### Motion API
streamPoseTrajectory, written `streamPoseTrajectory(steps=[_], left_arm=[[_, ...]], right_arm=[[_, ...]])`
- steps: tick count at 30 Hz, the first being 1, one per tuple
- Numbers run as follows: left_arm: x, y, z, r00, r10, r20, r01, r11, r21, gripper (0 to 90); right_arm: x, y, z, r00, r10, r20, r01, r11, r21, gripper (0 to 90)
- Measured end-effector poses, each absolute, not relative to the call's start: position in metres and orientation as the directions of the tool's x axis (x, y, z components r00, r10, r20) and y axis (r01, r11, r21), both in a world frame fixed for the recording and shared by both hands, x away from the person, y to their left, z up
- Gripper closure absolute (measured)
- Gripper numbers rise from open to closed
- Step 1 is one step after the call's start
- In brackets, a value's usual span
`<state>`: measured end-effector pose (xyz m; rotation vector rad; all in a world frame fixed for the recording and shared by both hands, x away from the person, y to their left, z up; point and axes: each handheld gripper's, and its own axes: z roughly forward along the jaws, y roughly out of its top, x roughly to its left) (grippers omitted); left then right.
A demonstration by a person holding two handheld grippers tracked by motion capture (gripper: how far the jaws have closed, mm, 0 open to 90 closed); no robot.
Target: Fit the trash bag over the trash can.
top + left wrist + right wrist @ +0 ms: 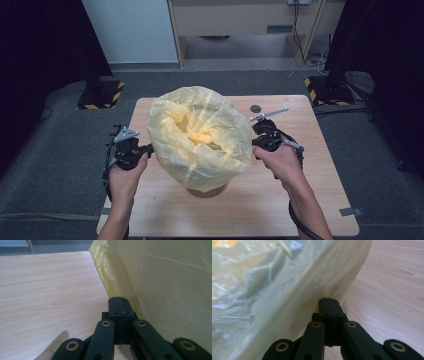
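1. The yellow plastic bag [200, 137] drapes over a round brown container [206, 190] at the centre of the wooden table [300, 200], mouth up and billowed wide.
2. My left gripper [117, 299] is fully closed at the bag's left flank; whether film is pinched I cannot tell.
3. My right gripper [329, 300] is fully closed at the right flank, likewise.
4. The bag lies between both grippers, about equally near; its hem hangs below them.

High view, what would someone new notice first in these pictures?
A big yellow plastic bag billows at the middle of the wooden table, draped over a round container whose base peeks out below. The left gripper and right gripper meet its two sides, jaws shut at the film.
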<state>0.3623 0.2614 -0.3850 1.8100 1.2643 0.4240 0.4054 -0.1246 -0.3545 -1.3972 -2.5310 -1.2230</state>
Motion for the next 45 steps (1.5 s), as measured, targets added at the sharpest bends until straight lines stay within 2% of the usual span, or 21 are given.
streamPoseTrajectory(steps=[19,45], left_arm=[[0.366,0.251,-0.424,0.419,0.896,-0.145,0.617,-0.165,0.769,90.0],[0.378,0.249,-0.454,0.391,0.908,-0.148,0.662,-0.167,0.73,90.0]], right_arm=[[0.412,-0.122,-0.387,-0.578,0.718,0.388,0.759,0.297,0.579,90.0],[0.42,-0.122,-0.421,-0.553,0.711,0.434,0.789,0.279,0.548,90.0]])
